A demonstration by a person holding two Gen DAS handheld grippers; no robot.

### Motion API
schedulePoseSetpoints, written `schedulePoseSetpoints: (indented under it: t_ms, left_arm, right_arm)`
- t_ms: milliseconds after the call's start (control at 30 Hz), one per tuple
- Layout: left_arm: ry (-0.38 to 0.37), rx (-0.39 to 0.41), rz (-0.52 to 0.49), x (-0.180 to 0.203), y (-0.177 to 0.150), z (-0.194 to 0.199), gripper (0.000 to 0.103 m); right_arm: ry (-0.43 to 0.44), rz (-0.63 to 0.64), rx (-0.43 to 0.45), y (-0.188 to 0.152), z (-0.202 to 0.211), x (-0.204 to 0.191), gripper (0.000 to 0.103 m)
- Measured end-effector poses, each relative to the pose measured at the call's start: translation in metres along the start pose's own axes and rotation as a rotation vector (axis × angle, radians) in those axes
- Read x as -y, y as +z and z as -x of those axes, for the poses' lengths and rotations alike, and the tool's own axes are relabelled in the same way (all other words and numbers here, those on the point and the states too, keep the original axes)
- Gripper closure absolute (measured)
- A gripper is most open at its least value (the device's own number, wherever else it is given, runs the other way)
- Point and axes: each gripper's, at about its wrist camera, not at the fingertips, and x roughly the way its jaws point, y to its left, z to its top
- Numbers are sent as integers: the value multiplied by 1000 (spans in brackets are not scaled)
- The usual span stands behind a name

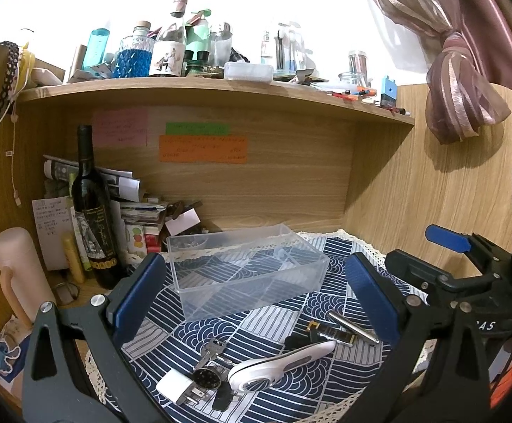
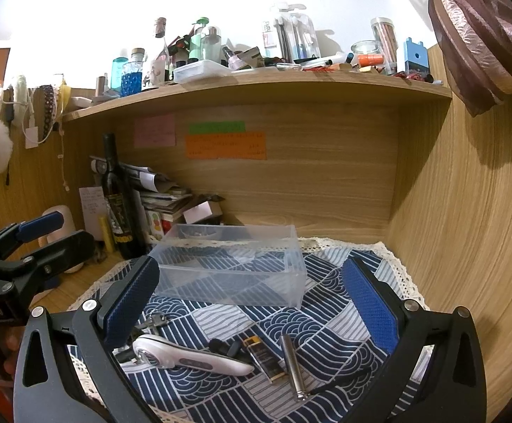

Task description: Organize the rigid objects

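Note:
A clear plastic box (image 1: 248, 268) (image 2: 231, 264) stands empty on the blue patterned cloth (image 1: 291, 380) (image 2: 326, 303). In front of it lie a white handheld device (image 1: 277, 363) (image 2: 189, 356), keys (image 1: 211, 349) (image 2: 155, 319), a white plug adapter (image 1: 178, 387), a round black dial (image 1: 206, 378), a black-gold lighter (image 1: 333, 333) (image 2: 264, 356) and a metal cylinder (image 1: 352, 328) (image 2: 292, 368). My left gripper (image 1: 256, 303) is open above these items. My right gripper (image 2: 248, 303) is open and empty, also seen in the left wrist view (image 1: 446, 243).
A dark wine bottle (image 1: 92, 211) (image 2: 118, 197), papers and boxes (image 1: 139, 211) crowd the back left corner. A pink bottle (image 1: 18, 275) stands at left. A cluttered shelf (image 1: 220, 84) overhangs. A wooden wall (image 2: 467, 246) bounds the right.

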Motion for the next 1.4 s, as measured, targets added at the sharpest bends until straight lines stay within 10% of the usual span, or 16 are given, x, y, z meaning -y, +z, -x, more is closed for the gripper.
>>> schedulePoseSetpoints:
  t_ms: [767, 1100, 1400]
  left_arm:
    - [-38, -49, 17, -5, 0, -11, 7]
    - [135, -122, 38, -53, -9, -20, 30]
    - [181, -346, 86, -88, -63, -44, 49]
  right_arm:
    - [50, -7, 0, -2, -8, 5, 1]
    - [3, -39, -114, -16, -32, 36, 35]
    - [-32, -31, -301, -54, -65, 57, 58]
